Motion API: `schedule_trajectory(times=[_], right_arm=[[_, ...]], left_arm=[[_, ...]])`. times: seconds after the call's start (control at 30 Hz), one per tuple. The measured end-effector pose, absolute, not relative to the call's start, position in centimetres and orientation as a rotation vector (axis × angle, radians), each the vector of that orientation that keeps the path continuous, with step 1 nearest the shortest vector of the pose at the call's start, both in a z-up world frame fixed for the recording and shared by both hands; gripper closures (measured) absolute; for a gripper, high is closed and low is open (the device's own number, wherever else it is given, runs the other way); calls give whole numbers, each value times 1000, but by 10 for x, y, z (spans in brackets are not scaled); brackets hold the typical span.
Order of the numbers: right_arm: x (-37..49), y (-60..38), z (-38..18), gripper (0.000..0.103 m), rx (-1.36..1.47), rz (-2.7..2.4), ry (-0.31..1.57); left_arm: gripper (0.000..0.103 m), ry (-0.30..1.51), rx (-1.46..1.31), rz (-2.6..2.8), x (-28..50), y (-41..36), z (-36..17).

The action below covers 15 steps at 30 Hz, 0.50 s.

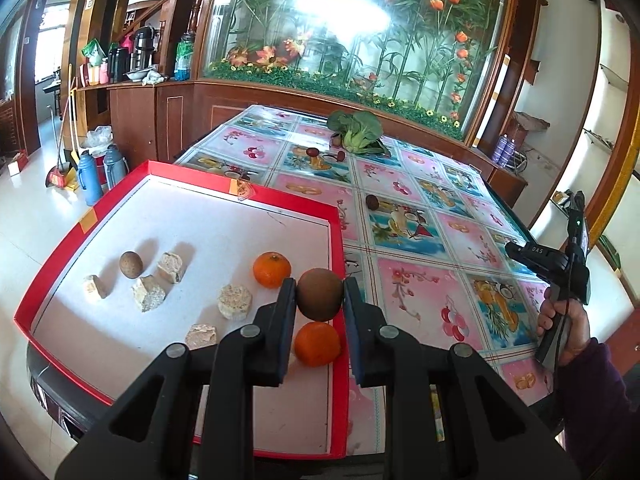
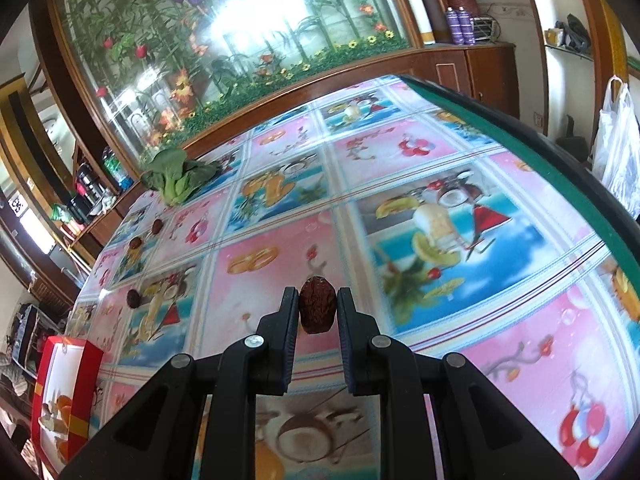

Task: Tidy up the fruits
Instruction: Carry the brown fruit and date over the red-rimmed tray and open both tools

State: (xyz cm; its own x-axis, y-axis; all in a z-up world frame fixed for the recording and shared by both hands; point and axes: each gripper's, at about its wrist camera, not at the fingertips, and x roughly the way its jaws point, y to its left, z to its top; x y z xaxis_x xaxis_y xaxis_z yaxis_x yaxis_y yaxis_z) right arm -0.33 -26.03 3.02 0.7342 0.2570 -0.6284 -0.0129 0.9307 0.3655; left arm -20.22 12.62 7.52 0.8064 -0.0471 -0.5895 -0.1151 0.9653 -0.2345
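My left gripper (image 1: 319, 294) is shut on a round brown fruit (image 1: 320, 294), held just above the right side of the red-rimmed tray (image 1: 338, 248). Under it lies an orange (image 1: 317, 343); a second orange (image 1: 272, 269) rests to its left. A smaller brown fruit (image 1: 131, 264) and several pale crumbly blocks (image 1: 235, 301) sit on the tray's white floor. My right gripper (image 2: 318, 308) is shut on a wrinkled red date (image 2: 318, 309) above the patterned tablecloth. Three more dates (image 2: 133, 298) lie at the left of the right wrist view; one date (image 1: 372, 202) shows past the tray.
A leafy green vegetable (image 1: 358, 130) lies at the table's far side by the wooden ledge. The hand with the right gripper (image 1: 560, 268) shows at the right edge of the left wrist view. Thermos flasks (image 1: 90, 178) stand on the floor left of the table.
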Motion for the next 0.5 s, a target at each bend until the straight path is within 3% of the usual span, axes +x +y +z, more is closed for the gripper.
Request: schedule_trajectory(times=[0.5], right_arm=[[-37,-159,41,86,361,430,752]], left_arm=[[78,634,-288,96,-221,160,80]])
